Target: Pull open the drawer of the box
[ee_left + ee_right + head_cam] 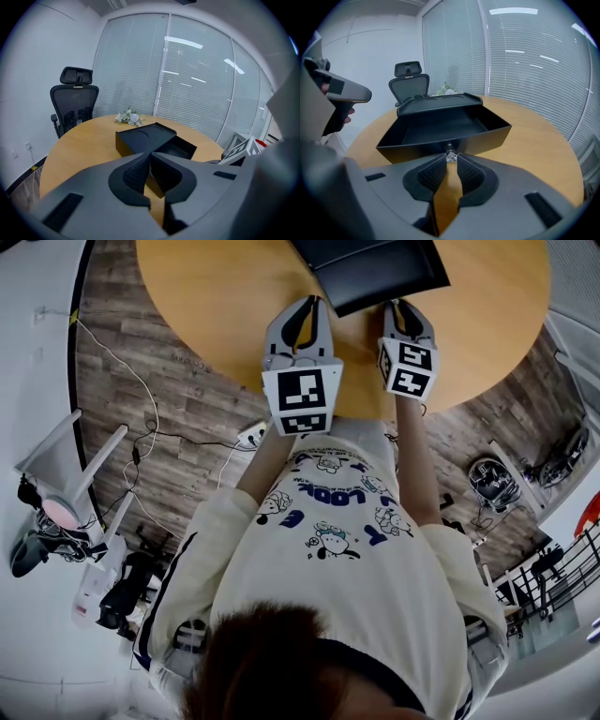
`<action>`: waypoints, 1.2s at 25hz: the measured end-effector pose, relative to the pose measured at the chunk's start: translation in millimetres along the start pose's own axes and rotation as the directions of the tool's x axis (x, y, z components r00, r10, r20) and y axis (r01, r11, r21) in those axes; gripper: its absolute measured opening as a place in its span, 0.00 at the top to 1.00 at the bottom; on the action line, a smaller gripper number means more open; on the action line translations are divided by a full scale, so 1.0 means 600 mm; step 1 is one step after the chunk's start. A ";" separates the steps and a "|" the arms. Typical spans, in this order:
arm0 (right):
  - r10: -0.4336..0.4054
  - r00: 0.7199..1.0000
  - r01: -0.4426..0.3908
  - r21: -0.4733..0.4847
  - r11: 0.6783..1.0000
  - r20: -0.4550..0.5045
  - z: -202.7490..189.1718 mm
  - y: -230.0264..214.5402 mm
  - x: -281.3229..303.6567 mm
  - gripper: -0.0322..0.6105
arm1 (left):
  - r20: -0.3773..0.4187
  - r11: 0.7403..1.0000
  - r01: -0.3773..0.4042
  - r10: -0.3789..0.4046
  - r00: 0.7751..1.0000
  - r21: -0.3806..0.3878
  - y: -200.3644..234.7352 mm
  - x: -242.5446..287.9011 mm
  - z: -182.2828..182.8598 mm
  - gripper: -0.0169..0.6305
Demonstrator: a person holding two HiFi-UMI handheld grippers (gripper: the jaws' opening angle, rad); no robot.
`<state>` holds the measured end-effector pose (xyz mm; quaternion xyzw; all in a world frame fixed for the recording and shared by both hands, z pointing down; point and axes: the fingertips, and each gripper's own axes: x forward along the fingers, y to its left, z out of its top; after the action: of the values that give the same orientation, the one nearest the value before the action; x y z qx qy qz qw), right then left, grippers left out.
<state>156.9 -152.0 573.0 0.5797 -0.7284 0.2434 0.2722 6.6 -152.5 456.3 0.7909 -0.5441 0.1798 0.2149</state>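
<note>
A black box lies on the round wooden table. Its drawer stands pulled out toward me, empty inside. At the front of the drawer is a small clear knob, and my right gripper is shut on it. In the head view the right gripper meets the box's near edge. My left gripper is shut on nothing, hovering just short of the box and the drawer. From above, the left gripper sits beside the box's left corner.
A black office chair stands beyond the table's far left side. A small bunch of flowers lies on the table behind the box. Window blinds close off the back. Cables and a white chair are on the floor.
</note>
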 end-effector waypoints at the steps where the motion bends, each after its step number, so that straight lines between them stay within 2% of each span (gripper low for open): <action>1: 0.000 1.000 0.000 -0.002 1.000 0.000 -0.001 0.000 -0.001 0.82 | 0.001 1.000 0.000 0.000 1.000 -0.001 -0.001 -0.001 0.000 0.94; 25: -0.022 1.000 0.022 0.004 1.000 0.000 -0.021 -0.013 -0.012 0.82 | 0.013 1.000 0.005 -0.005 1.000 -0.001 0.000 -0.014 0.000 0.94; 30: -0.036 0.999 0.036 0.047 0.998 -0.001 -0.022 -0.017 -0.014 0.81 | 0.020 1.000 0.003 -0.003 1.000 -0.002 -0.001 -0.018 0.004 0.94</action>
<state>169.9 -139.5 577.2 0.5990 -0.7119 0.2556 0.2628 3.8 -145.0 448.8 0.7934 -0.5451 0.1710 0.2104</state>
